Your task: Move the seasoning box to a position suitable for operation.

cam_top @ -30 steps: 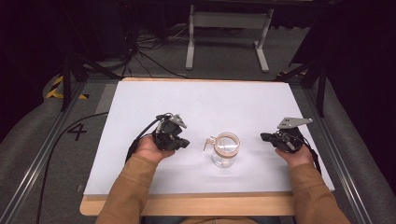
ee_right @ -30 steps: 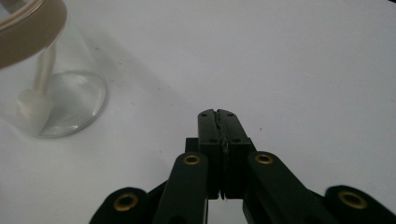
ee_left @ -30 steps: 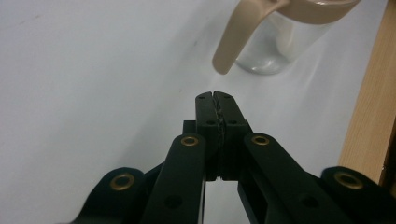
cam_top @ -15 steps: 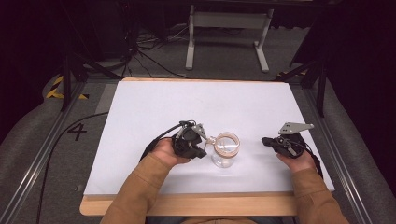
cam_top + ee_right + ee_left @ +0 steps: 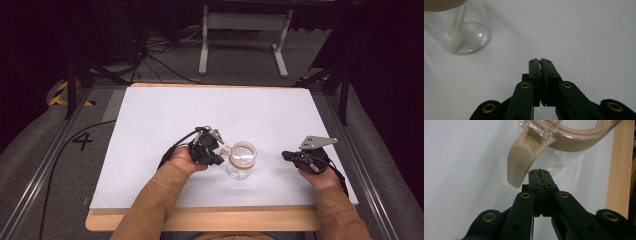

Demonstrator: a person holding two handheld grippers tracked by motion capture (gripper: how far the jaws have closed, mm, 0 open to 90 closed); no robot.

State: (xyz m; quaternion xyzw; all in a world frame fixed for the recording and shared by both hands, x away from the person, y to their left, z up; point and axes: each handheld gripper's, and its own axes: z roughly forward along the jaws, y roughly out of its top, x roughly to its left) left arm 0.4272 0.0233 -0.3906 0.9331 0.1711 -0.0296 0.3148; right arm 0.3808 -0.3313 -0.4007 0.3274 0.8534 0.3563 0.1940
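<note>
left tongs (image 5: 539,171) are pressed shut on nothing, tips just under the beige latch tab (image 5: 520,163) of a clear glass jar (image 5: 240,161). right tongs (image 5: 540,61) (also closed, empty) lie well apart from the jar, which stands between both on the white table (image 5: 165,115).

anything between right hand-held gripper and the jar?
Nothing. In the high view the white table cover is bare between the right hand-held gripper and the clear jar. The right gripper view shows the same bare white stretch up to the jar's base.
</note>
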